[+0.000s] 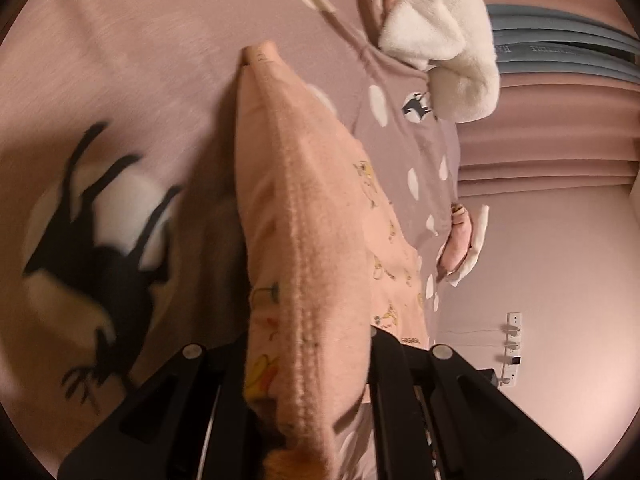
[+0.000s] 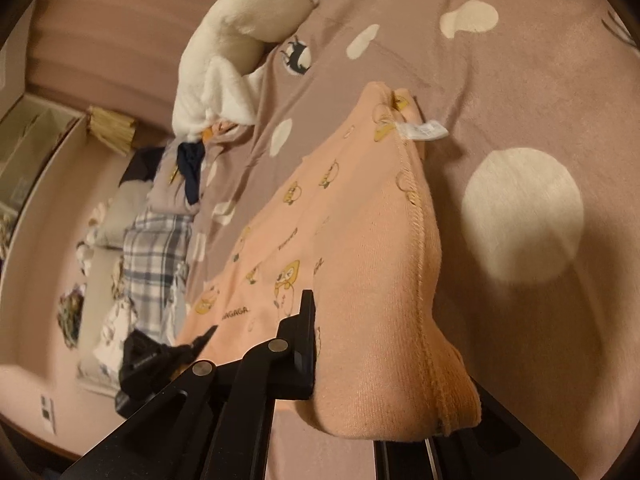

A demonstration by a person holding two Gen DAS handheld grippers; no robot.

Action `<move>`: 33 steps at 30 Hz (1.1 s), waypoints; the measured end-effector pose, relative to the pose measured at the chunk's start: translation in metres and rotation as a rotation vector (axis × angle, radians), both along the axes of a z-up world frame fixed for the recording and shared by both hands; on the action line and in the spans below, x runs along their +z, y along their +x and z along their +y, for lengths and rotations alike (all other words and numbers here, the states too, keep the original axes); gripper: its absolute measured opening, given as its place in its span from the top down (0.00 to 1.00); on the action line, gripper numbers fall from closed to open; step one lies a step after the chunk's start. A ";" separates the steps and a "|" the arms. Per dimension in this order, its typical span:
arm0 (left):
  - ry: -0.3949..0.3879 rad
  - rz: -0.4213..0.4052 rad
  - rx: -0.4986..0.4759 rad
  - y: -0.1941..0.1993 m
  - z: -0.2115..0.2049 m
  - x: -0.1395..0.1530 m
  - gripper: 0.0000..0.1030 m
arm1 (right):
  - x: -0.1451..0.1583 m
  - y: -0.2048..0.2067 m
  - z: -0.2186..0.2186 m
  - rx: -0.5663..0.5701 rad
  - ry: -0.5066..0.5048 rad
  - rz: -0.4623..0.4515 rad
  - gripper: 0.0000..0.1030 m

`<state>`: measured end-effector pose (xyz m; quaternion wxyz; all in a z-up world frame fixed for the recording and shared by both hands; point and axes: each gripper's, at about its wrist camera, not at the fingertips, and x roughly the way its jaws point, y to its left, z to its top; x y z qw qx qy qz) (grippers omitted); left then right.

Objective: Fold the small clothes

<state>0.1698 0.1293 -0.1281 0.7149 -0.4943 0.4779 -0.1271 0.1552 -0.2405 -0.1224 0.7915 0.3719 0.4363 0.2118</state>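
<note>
Peach knit garment [image 1: 320, 240], soft cotton with small yellow cartoon prints and a stitched hem — lifted above the mauve spotted blanket [image 1: 140, 60], long axis running away from both cameras, clamped between the left gripper [image 1: 308, 360] and right gripper [image 2: 384, 344], white care tag [image 2: 422, 132] at its far end.
</note>
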 end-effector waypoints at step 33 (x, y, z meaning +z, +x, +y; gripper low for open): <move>0.650 -0.053 -0.036 -0.106 0.001 0.023 0.61 | -0.014 -0.070 0.035 0.066 -0.269 0.006 0.92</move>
